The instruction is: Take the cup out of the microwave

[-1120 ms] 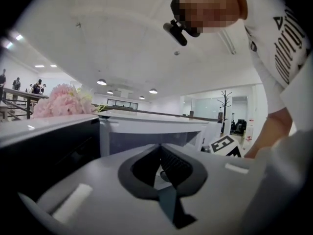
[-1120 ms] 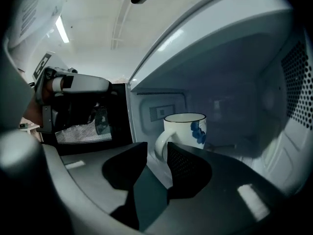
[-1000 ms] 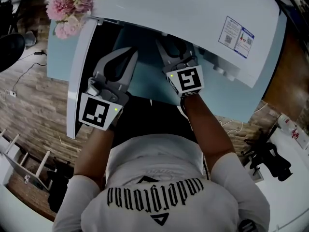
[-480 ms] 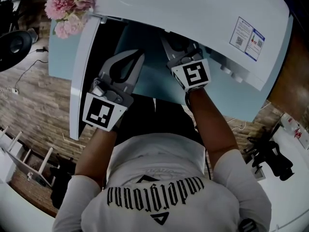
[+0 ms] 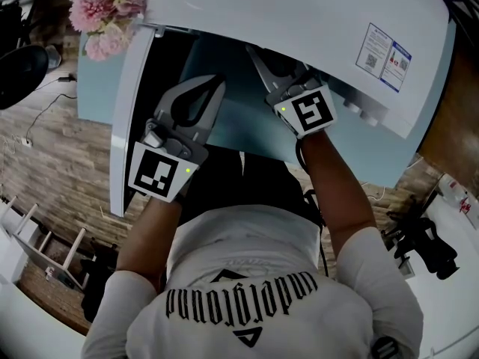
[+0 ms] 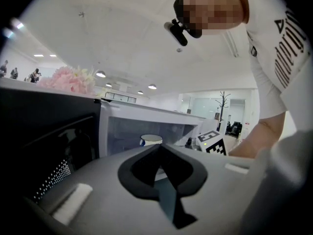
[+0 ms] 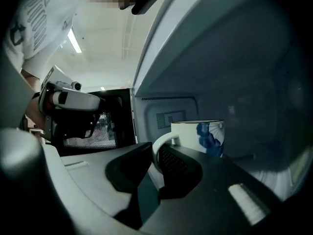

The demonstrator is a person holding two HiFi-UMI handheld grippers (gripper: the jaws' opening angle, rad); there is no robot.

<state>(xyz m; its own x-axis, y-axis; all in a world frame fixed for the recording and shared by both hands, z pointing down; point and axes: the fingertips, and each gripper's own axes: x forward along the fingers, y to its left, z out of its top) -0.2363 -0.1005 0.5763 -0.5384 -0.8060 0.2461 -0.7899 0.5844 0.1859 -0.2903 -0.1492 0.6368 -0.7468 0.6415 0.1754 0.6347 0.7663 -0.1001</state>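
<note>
Far to the left of the left gripper (image 6: 157,150), beyond the open door (image 5: 131,111), pink flowers (image 5: 101,10) stand beside the microwave (image 5: 299,13). The door's dark inner face with its dotted mesh lies just to the left of this gripper's jaws. The left gripper is held level in front of the oven's mouth, outside the cavity. Its jaws are together, tips meeting, with nothing between them. Its marker cube (image 5: 159,172) sits behind the jaws, toward the person's forearm.

Ahead of the left gripper's tips and a little to their right, the cup (image 7: 198,136) stands inside the cavity. It is white with a blue pattern on its side, upright, near the back wall.

To the right of the left gripper, the right gripper (image 7: 158,148) reaches in under the microwave's top, and its marker cube (image 5: 310,111) stays just outside the opening. Its jaws have just been closing. The cup's handle (image 7: 166,136) stands between them, the left jaw against the outside of the loop and the right jaw's ribbed pad inside it, so the handle looks pinched. The cup's body lies just beyond the right jaw's tip and to its right.

Further right of this gripper, a blue and white sticker (image 5: 382,57) is on the microwave's top.
</note>
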